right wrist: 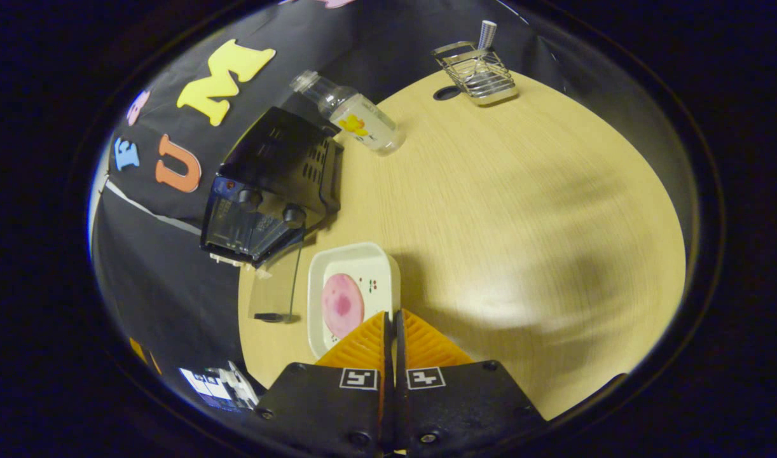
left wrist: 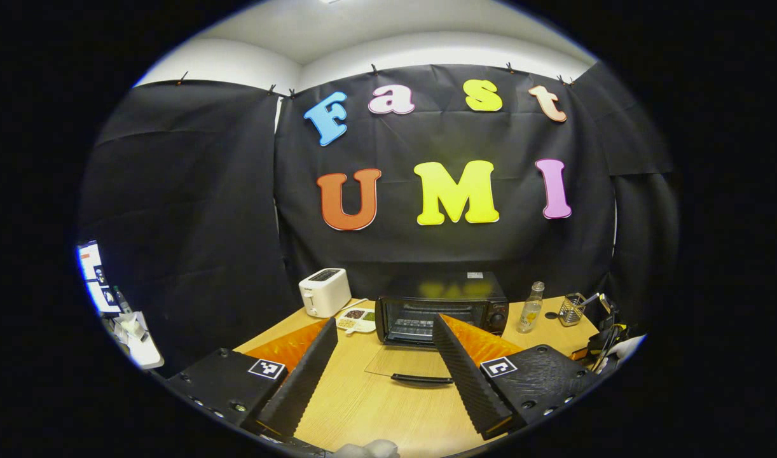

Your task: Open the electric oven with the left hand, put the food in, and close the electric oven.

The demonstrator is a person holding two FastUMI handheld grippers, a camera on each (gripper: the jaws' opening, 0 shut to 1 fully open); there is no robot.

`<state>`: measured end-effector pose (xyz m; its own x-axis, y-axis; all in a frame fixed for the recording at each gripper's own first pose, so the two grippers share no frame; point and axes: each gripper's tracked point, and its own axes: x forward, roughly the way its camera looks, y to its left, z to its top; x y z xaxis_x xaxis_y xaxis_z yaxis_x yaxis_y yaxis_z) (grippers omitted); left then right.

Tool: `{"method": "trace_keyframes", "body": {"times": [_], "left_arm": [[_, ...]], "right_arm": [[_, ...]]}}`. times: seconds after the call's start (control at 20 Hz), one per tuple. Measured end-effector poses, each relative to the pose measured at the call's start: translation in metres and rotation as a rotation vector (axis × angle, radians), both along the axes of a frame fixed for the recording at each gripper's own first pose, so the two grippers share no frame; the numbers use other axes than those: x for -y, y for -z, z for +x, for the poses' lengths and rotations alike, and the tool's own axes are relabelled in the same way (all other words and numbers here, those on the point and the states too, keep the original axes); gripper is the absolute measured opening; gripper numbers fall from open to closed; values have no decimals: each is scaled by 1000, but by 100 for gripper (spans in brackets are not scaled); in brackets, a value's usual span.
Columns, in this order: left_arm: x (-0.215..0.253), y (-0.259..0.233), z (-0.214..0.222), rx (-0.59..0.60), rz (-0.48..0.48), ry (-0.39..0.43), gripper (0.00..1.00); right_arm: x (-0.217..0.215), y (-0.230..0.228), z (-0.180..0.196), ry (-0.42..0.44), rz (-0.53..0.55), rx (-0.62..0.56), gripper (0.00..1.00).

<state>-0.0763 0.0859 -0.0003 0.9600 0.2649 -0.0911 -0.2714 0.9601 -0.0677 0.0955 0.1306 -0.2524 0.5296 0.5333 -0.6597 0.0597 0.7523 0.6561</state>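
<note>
Left gripper [left wrist: 385, 331], left gripper view: fingers are held spread wide above the wooden table [left wrist: 376, 407], facing the electric oven [left wrist: 440, 308], whose glass door [left wrist: 409, 367] is folded down flat. Right gripper [right wrist: 392, 318], right gripper view: fingers are pressed together on the rim of a white plate [right wrist: 353, 296] carrying pink food [right wrist: 342, 304], beside the oven door.

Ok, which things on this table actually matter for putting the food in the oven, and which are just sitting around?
For the job:
- electric oven, door already folded down
- white plate with pink food
- left hand-held gripper, open
- right hand-held gripper, pinching the plate's rim

Just lying about:
- white toaster
- divided snack tray
- clear bottle
- wire rack
</note>
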Motion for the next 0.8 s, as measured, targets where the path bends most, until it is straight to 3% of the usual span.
{"method": "trace_keyframes", "body": {"times": [0.4, 0.6, 0.8], "left_arm": [[-36, 7, 17, 2, 47, 118, 96], [-49, 19, 20, -27, 62, 151, 96], [-61, 24, 23, -43, 60, 152, 96]], "right_arm": [[-50, -62, -15, 277, 191, 70, 4], [-112, -68, -13, 380, 300, 80, 4], [-181, -57, 4, 421, 342, 55, 4]]}}
